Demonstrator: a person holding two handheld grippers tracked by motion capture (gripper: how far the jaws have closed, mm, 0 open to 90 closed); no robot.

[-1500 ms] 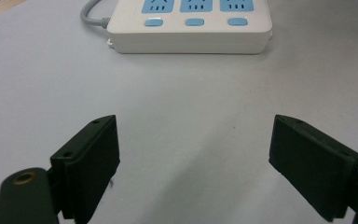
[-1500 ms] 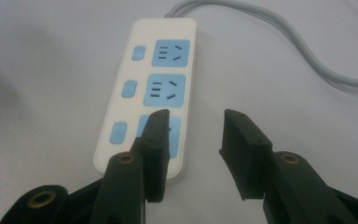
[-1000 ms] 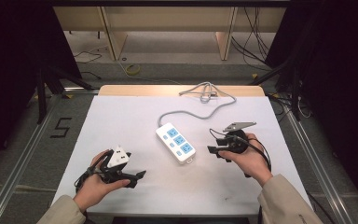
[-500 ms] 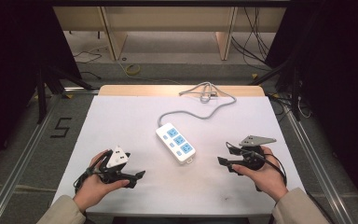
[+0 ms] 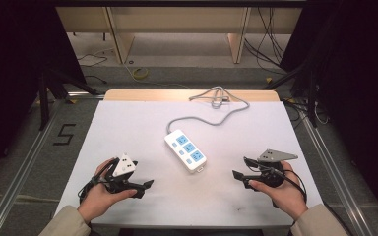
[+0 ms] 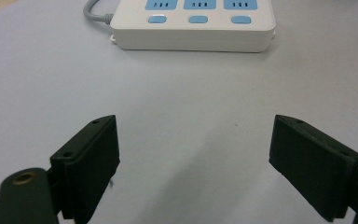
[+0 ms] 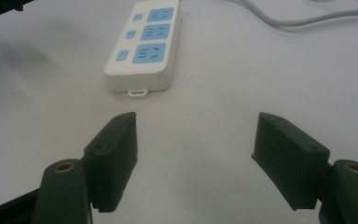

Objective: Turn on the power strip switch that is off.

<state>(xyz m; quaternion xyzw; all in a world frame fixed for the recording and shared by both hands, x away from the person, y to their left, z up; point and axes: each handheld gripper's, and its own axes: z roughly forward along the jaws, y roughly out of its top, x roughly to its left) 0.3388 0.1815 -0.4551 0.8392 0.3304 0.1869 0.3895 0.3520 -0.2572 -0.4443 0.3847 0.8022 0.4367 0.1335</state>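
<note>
From the high view, a white rectangular power strip with three blue socket faces (image 5: 186, 150) lies slantwise near the middle of the white table top (image 5: 128, 123), its grey cable (image 5: 211, 115) running away to a loose coil at the far wooden edge. The left gripper (image 5: 146, 185), black with a white block on top, sits low at the near left in the person's left hand (image 5: 101, 194), its jaws pointing toward the middle of the table, well apart from the strip. The right gripper (image 5: 241, 168), black with a grey three-cornered plate on top, sits at the near right in the right hand (image 5: 283, 189), jaws pointing left toward the strip's near end and near it without touching. In the left gripper view, the left gripper (image 6: 193, 156) shows its two black jaws spread wide with bare table between them; the power strip (image 6: 193, 28) lies broadside ahead, a row of three small blue buttons facing the camera. In the right gripper view, the right gripper (image 7: 196, 154) also has its jaws wide apart over bare table, and the power strip (image 7: 144, 46) lies lengthwise ahead, slightly left, its small end tab nearest.
</note>
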